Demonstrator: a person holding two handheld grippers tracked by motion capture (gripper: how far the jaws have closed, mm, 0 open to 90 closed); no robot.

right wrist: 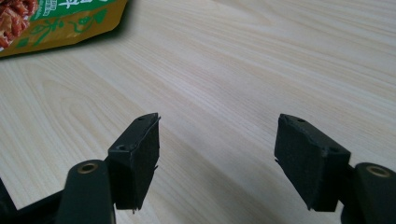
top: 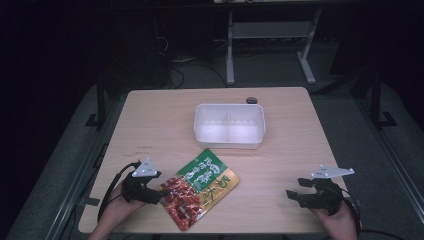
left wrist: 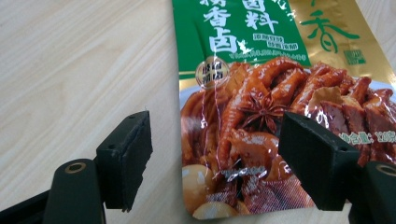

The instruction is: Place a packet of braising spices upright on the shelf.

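Note:
A flat food pouch (top: 201, 187), green and gold with a picture of red braised meat, lies on the wooden table (top: 150, 125) near its front edge. My left gripper (top: 159, 193) is open at the pouch's left end; in the left gripper view one jaw is over the pouch (left wrist: 261, 112) and the other over bare wood. My right gripper (top: 296, 189) stands open near the front right of the table, well apart from the pouch. In the right gripper view a corner of the pouch (right wrist: 56, 23) shows at the upper left.
A white rectangular tub (top: 229, 125) with two compartments sits beyond the pouch, toward the table's far side. A small dark round object (top: 251, 100) lies at the far edge. Desk legs and cables stand on the dark floor behind.

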